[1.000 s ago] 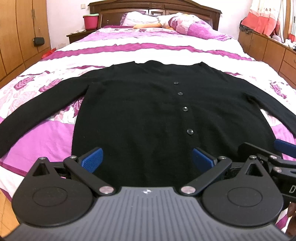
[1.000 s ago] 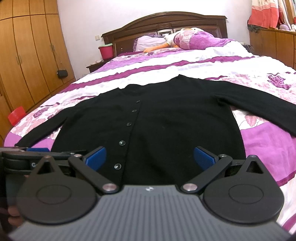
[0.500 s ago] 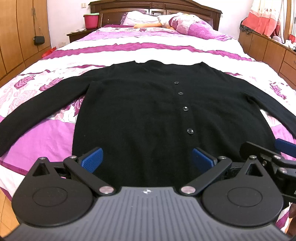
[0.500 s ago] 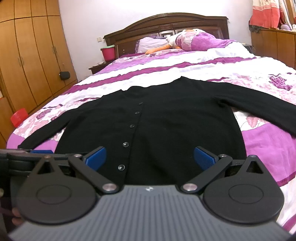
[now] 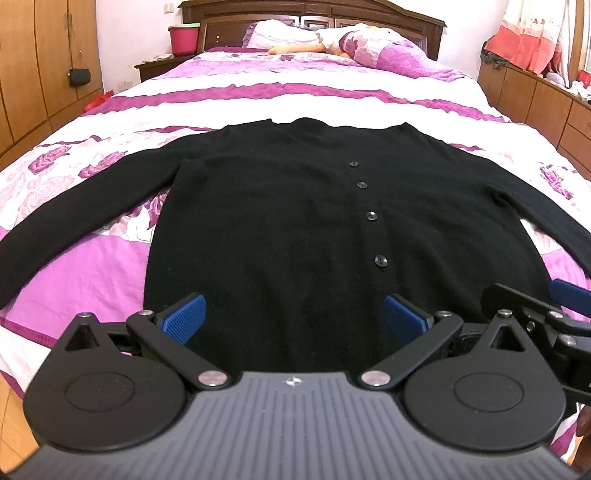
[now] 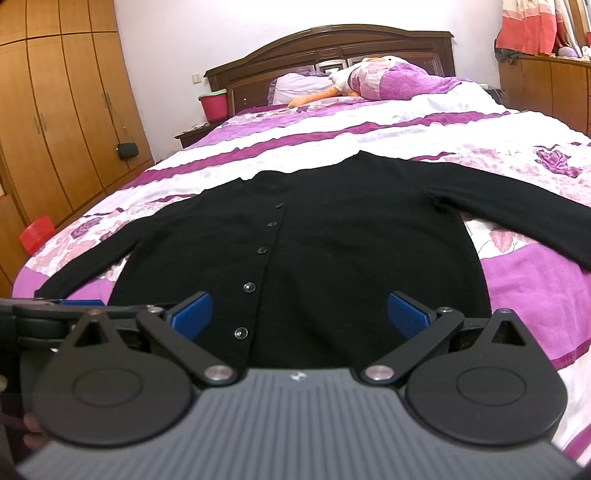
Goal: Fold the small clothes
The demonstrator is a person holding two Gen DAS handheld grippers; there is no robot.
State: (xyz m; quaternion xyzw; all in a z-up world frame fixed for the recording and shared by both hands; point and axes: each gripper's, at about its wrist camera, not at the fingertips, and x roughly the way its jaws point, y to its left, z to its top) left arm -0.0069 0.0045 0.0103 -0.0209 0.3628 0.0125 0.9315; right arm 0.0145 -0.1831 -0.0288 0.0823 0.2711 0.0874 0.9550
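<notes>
A black buttoned cardigan [image 5: 280, 221] lies flat and face up on the bed, sleeves spread to both sides; it also shows in the right wrist view [image 6: 351, 243]. My left gripper [image 5: 293, 319] is open and empty, hovering just over the cardigan's bottom hem on its left half. My right gripper [image 6: 299, 312] is open and empty over the hem on the right half. The right gripper shows at the right edge of the left wrist view [image 5: 546, 314]. The hem itself is hidden behind the gripper bodies.
The bed has a purple and white floral cover [image 5: 295, 92], pillows [image 5: 384, 51] and a wooden headboard [image 5: 310, 14]. A wardrobe [image 6: 62, 122] stands on the left, low cabinets [image 5: 535, 96] on the right, and a red bucket [image 5: 183, 38] on the nightstand.
Both grippers have drifted slightly, the right view shifting a little rightward and upward. The cardigan has not moved and both grippers stay open.
</notes>
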